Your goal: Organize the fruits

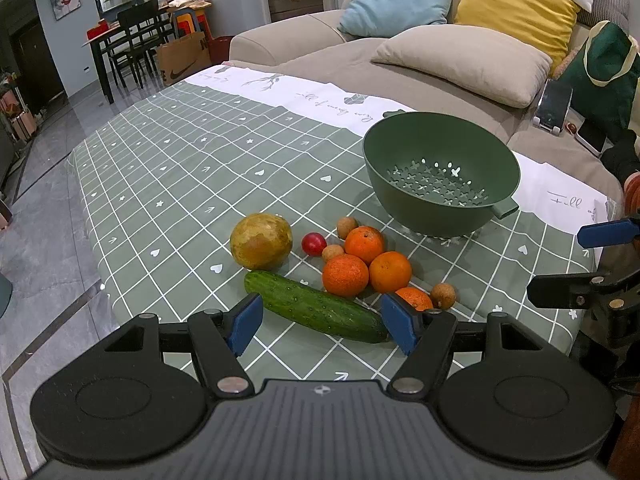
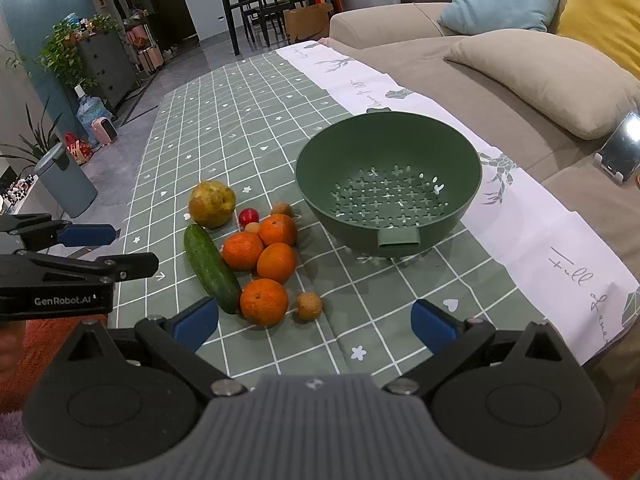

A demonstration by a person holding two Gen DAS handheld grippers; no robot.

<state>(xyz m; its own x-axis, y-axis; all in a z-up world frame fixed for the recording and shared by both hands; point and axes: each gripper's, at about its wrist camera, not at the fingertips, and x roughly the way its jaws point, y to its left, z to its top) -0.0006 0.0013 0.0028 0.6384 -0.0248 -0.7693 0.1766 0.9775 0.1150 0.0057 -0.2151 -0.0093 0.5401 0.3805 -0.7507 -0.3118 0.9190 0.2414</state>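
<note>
Both claws hang wide open and empty above the near edge of the desk (image 2: 256, 128), which is covered with a green checked cloth. The fruit lies loose in one cluster, none of it yet in the green strainer bowl (image 2: 388, 184), which stands empty just beyond and to the right of the pile. The cucumber (image 1: 316, 306) lies directly ahead of the left claw (image 1: 322, 326), its long axis running slantwise across the gap between the blue pads, so that claw is the nearer one to it; as it lies, closing on it would catch it nearly end to end, so a turn of the wrist looks needed first. The right claw (image 2: 314, 326) faces the nearest orange (image 2: 264, 302) and a small brown fruit (image 2: 309, 306) just beside it, both slightly left of its centre line. Three more oranges, a red fruit (image 2: 249, 217) and a large yellowish fruit (image 2: 211, 204) lie farther back.
</note>
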